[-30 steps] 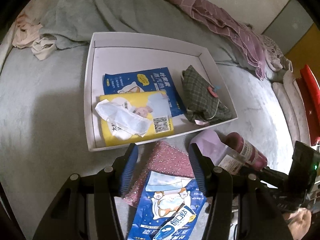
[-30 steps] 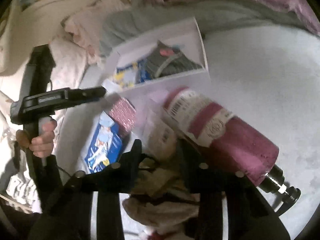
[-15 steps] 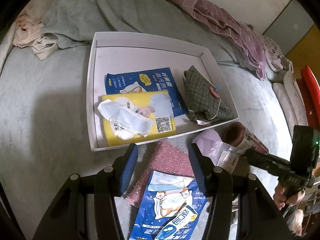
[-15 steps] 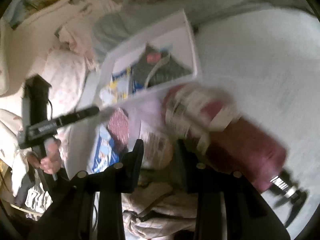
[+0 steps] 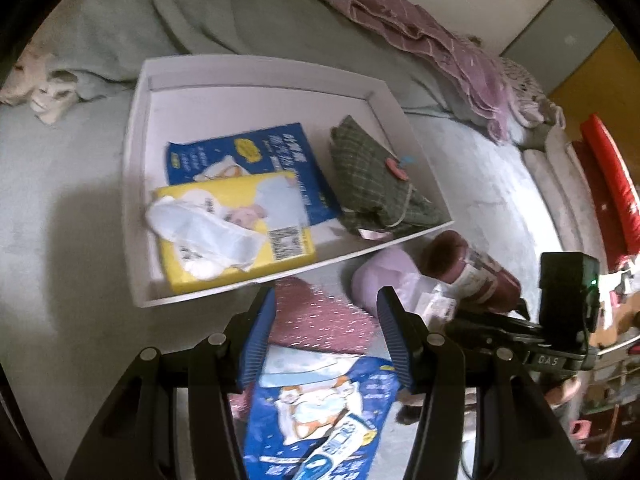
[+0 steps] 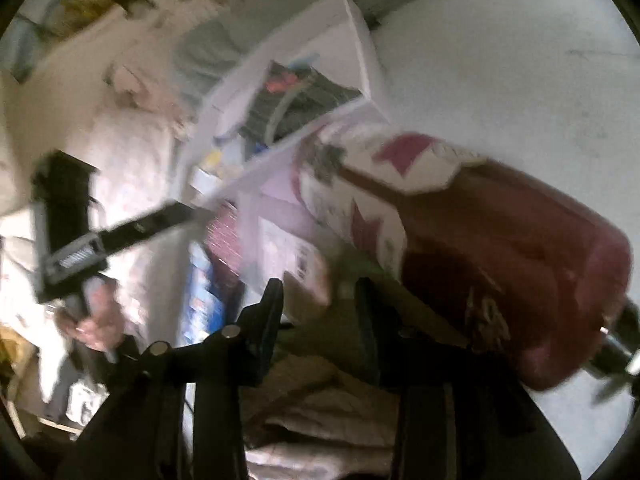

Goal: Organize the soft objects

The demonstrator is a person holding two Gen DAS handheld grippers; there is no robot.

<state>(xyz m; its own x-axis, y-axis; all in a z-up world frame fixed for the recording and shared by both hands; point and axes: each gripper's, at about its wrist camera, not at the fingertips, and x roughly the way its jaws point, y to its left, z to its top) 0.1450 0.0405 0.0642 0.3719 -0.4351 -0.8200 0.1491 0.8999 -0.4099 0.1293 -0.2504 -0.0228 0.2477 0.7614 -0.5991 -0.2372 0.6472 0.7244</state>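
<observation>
Packet (image 5: 320,412) lies between the open left tongs (image 5: 326,322).

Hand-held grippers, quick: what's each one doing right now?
Left hand-held gripper: open, holding nothing.
Right hand-held gripper: jaws opening, pale packet between them; too blurred to tell if it grips.

tray (image 5: 138,184): i see it on the bed (image 5: 60,240), ahead of my left gripper (image 5: 326,334)
in tray: two packs at left, one (image 5: 256,216) partly on the other (image 5: 240,152); wrapper (image 5: 200,232) on the top pack; pouch (image 5: 372,176) at right
before tray: cloth (image 5: 320,316) on the bed, under another pack (image 5: 320,408) nearer me
right of cloth: bag (image 5: 384,276), then roll (image 5: 472,272), just outside the tray's near wall
right gripper (image 6: 320,300): behind the roll, which lies to its right
blanket (image 5: 200,12): beyond the tray
</observation>
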